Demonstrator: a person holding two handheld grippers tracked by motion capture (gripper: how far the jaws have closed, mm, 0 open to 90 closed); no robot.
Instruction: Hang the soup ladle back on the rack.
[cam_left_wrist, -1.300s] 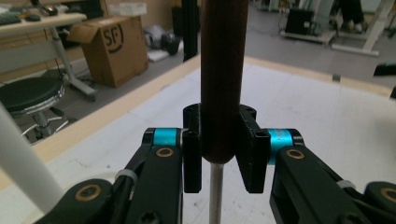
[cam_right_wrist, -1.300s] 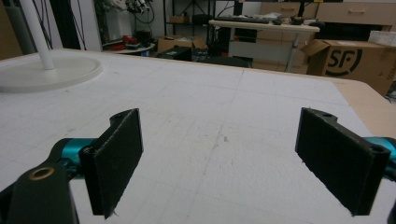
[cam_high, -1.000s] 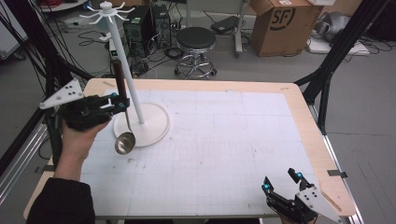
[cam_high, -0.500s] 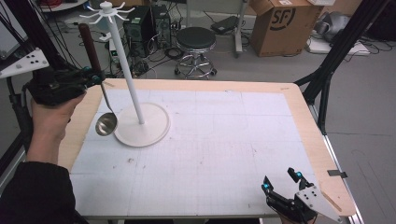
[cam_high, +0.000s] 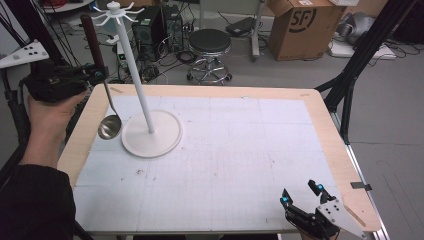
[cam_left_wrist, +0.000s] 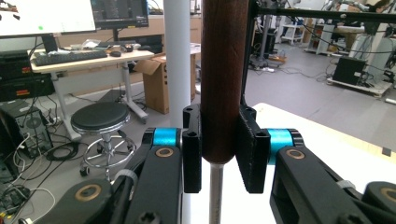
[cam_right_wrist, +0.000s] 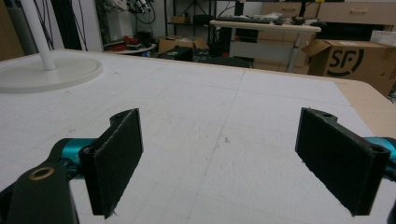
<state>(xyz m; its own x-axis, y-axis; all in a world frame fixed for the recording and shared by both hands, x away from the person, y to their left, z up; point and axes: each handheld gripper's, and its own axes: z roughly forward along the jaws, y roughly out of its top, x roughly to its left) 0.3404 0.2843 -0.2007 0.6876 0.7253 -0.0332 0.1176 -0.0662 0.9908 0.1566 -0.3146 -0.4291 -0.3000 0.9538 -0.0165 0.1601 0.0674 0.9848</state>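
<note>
A ladle hangs upright from my left gripper (cam_high: 96, 75), which is shut on its dark wooden handle (cam_high: 93, 42). Its steel bowl (cam_high: 109, 127) hovers just left of the white stand's round base (cam_high: 151, 133). In the left gripper view the jaws clamp the brown handle (cam_left_wrist: 224, 79), the thin metal shaft (cam_left_wrist: 215, 193) drops below, and the stand's white pole (cam_left_wrist: 177, 60) rises close behind. The stand's pole (cam_high: 137, 80) carries a hook crown (cam_high: 115, 11) at the top. My right gripper (cam_high: 301, 195) rests open at the table's near right corner, nothing between its pads (cam_right_wrist: 116, 156).
A white gridded mat (cam_high: 225, 150) covers the wooden table (cam_high: 330, 135). Behind the table stand a black stool (cam_high: 210, 45), a cardboard box (cam_high: 300, 25) and black tripod legs (cam_high: 360, 55). The stand's base (cam_right_wrist: 46, 72) shows far left in the right gripper view.
My left gripper has lifted the ladle and swung it leftward and up, from over the stand's base to the table's left edge. The right gripper has stayed put.
</note>
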